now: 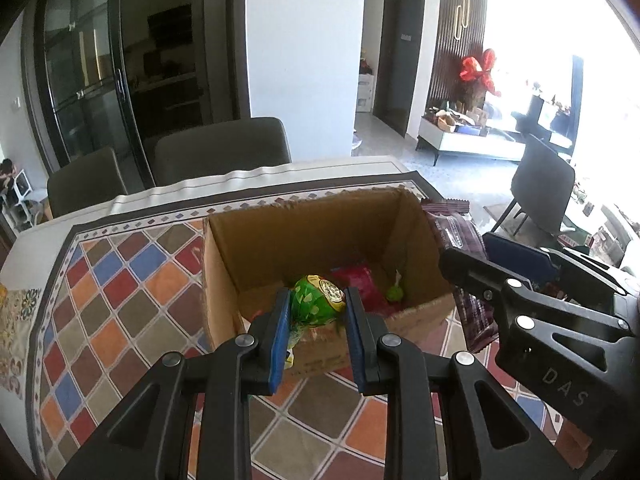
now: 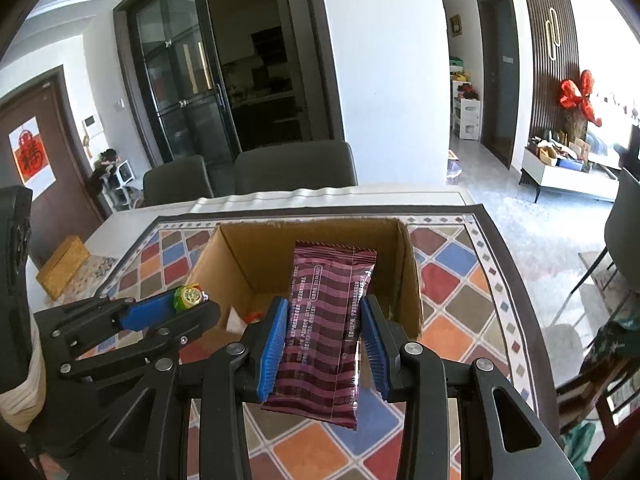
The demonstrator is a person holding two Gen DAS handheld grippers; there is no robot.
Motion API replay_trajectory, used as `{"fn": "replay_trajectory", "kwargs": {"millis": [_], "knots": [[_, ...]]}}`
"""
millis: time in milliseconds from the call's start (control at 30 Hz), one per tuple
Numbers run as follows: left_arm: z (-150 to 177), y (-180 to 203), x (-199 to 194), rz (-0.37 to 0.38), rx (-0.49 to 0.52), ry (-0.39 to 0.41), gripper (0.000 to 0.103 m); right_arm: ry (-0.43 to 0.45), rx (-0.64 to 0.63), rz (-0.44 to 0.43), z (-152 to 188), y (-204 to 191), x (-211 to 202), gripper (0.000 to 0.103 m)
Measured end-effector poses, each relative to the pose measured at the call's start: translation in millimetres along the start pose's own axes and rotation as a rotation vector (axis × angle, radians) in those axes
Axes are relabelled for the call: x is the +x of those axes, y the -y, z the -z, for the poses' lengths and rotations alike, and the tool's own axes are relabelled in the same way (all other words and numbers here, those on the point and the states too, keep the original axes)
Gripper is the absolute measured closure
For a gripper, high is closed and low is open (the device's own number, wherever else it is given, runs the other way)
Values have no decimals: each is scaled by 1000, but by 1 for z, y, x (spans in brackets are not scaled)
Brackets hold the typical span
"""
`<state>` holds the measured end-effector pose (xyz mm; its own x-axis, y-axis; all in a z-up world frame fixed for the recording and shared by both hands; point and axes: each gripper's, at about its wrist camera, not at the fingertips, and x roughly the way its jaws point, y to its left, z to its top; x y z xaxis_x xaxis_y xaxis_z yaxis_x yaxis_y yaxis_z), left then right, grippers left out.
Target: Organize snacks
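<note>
Two tools work over one open cardboard box (image 1: 304,240): the left tool (image 1: 318,314) clamps a green wrapped snack (image 1: 316,304), the right tool (image 2: 326,344) grips one maroon packet (image 2: 326,328). Inside lie a red packet (image 1: 358,280) and a small green candy (image 1: 394,292).

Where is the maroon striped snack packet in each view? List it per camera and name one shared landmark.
Left wrist: maroon striped snack packet at right, beside the box, partly behind the right gripper.
Right wrist: centre, clamped in that gripper, over the box's near wall.
Shared landmark: cardboard box.

Home dining room: table (image 2: 500,248), chairs (image 2: 296,168)
</note>
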<state>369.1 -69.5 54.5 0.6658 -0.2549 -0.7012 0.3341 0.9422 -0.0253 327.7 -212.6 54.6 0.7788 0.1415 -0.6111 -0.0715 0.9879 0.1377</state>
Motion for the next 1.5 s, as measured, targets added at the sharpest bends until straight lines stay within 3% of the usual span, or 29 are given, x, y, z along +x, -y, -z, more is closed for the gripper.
{"fn": "replay_trajectory", "kwargs": {"millis": [433, 500, 700, 1233, 1500], "knots": [[-39, -13, 30, -44, -5, -52, 75, -117, -39, 20, -42, -2, 44, 64], [-40, -15, 33, -55, -18, -53, 63, -128, -39, 31, -44, -2, 51, 63], [-33, -22, 28, -85, -38, -46, 53, -163, 5, 37, -39, 6, 59, 58], [9, -5, -39, -134, -29, 62, 48, -83, 5, 60, -1, 0, -3, 46], [40, 8, -77, -164, -10, 139, 38, -21, 25, 62, 21, 1, -46, 38]]}}
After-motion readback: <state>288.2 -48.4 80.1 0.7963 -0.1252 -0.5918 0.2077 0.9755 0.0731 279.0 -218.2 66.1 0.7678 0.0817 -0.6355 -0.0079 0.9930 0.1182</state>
